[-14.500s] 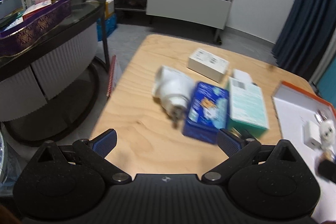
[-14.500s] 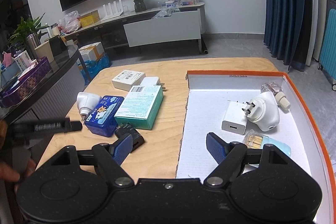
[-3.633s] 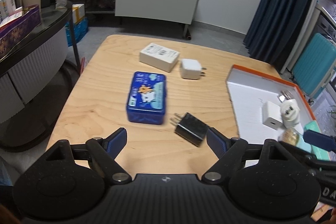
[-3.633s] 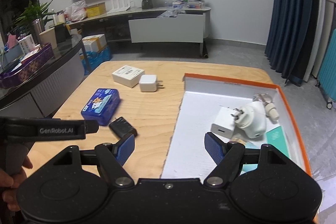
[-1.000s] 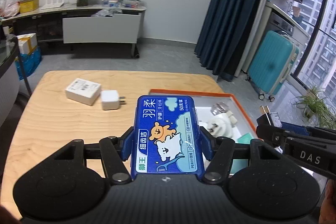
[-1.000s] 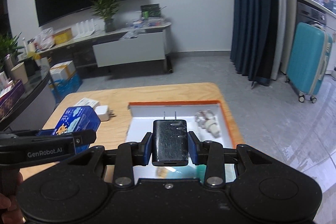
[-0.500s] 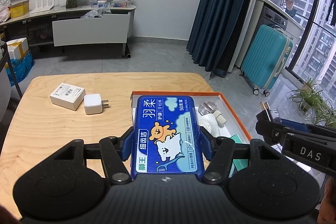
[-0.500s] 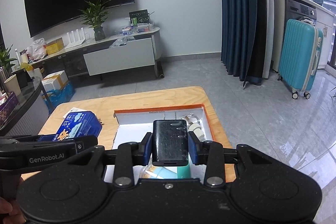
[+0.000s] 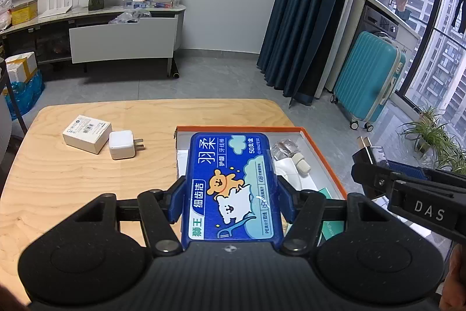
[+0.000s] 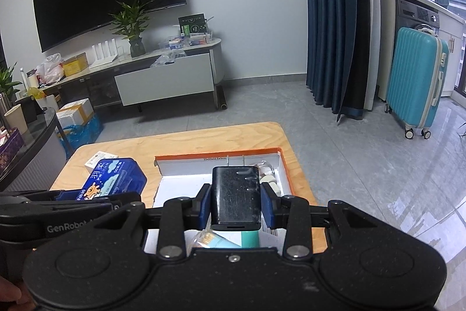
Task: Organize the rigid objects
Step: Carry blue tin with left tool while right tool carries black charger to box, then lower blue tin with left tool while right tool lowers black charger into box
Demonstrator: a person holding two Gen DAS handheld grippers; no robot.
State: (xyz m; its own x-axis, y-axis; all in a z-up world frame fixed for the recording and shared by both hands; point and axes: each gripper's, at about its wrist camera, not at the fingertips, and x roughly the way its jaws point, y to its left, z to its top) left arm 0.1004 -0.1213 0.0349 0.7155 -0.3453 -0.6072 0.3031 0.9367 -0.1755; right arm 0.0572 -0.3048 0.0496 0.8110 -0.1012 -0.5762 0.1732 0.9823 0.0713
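Note:
My left gripper (image 9: 231,201) is shut on a blue floss-pick box (image 9: 231,185) with a bear picture and holds it above the orange-rimmed white tray (image 9: 317,147). My right gripper (image 10: 235,204) is shut on a black charger (image 10: 236,198), prongs forward, above the same tray (image 10: 287,165). The blue box also shows in the right wrist view (image 10: 112,179). The right gripper with the charger (image 9: 367,153) shows at the right of the left wrist view. A white plug adapter (image 9: 288,168) and a clear bottle (image 9: 284,149) lie in the tray.
A white box (image 9: 86,133) and a white charger (image 9: 122,148) lie on the wooden table (image 9: 72,179) at the left. A teal box (image 10: 249,238) and a toothpick tub (image 10: 204,238) lie in the tray. A teal suitcase (image 9: 370,80) stands on the floor at the right.
Both grippers have moved further over the tray with their loads still held. The view has shifted right and the tray sits closer under the grippers.

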